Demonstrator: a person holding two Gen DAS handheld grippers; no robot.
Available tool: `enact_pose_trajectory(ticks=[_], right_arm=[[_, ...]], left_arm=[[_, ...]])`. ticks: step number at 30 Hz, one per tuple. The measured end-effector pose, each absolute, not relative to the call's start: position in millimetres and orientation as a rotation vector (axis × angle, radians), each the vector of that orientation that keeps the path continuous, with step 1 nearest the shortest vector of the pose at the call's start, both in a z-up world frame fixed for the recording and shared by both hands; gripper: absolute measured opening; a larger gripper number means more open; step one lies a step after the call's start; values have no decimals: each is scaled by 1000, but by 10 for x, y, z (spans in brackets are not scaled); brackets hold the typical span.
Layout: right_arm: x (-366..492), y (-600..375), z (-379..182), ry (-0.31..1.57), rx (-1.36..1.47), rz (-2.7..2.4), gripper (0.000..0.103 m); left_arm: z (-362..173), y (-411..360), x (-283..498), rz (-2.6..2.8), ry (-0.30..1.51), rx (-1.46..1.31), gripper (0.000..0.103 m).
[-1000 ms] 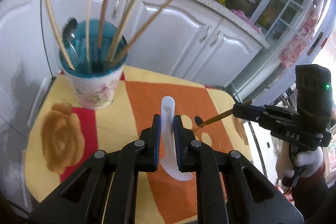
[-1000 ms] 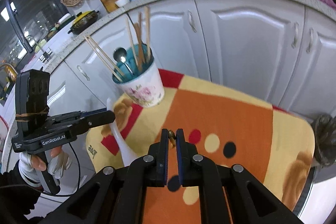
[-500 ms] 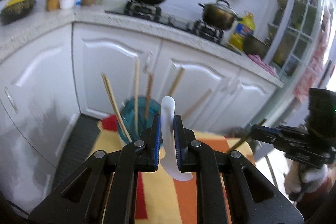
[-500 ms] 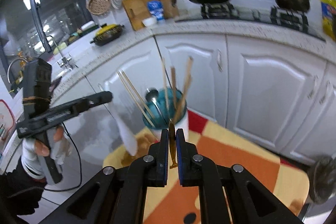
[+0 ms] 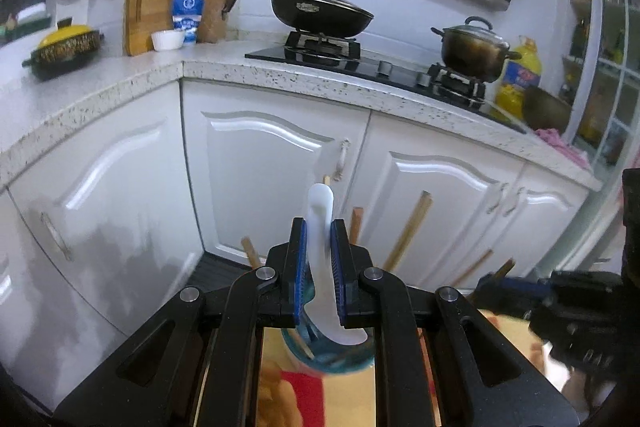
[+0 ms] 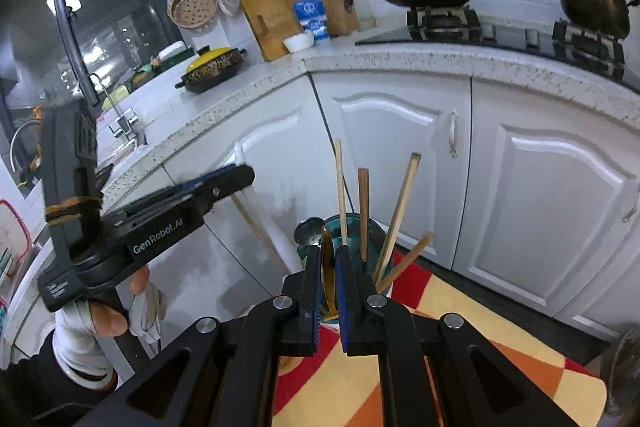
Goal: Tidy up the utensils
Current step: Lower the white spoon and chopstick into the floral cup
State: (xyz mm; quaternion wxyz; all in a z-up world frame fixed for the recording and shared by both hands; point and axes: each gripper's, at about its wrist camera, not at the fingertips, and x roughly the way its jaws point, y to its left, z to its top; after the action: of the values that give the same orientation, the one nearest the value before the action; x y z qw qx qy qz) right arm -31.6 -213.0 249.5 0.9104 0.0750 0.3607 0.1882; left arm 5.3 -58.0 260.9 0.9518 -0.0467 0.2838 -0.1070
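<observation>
The white spoon (image 5: pixel 320 251) stands upright, clamped between the blue pads of my left gripper (image 5: pixel 319 267), its bowl hanging just above the teal cup (image 5: pixel 332 359). My right gripper (image 6: pixel 329 291) is clenched on a brown chopstick (image 6: pixel 328 267), near the same cup (image 6: pixel 352 227), which holds more chopsticks (image 6: pixel 396 219) and a metal spoon (image 6: pixel 308 231). The cup sits at the far left of the orange and yellow cloth (image 6: pixel 500 347), before white cabinets (image 6: pixel 540 207).
</observation>
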Motion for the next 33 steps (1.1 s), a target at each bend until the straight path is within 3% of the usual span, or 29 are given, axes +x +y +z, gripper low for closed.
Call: enact_pose_trajectory(ticks=[14, 33], right_arm=[[25, -2175, 1974, 822, 233, 372, 6], [125, -2151, 1653, 910, 260, 377, 6]], left_arm=[[2163, -811, 420, -192, 638, 35, 11], [2059, -880, 523, -242, 681, 106, 11]])
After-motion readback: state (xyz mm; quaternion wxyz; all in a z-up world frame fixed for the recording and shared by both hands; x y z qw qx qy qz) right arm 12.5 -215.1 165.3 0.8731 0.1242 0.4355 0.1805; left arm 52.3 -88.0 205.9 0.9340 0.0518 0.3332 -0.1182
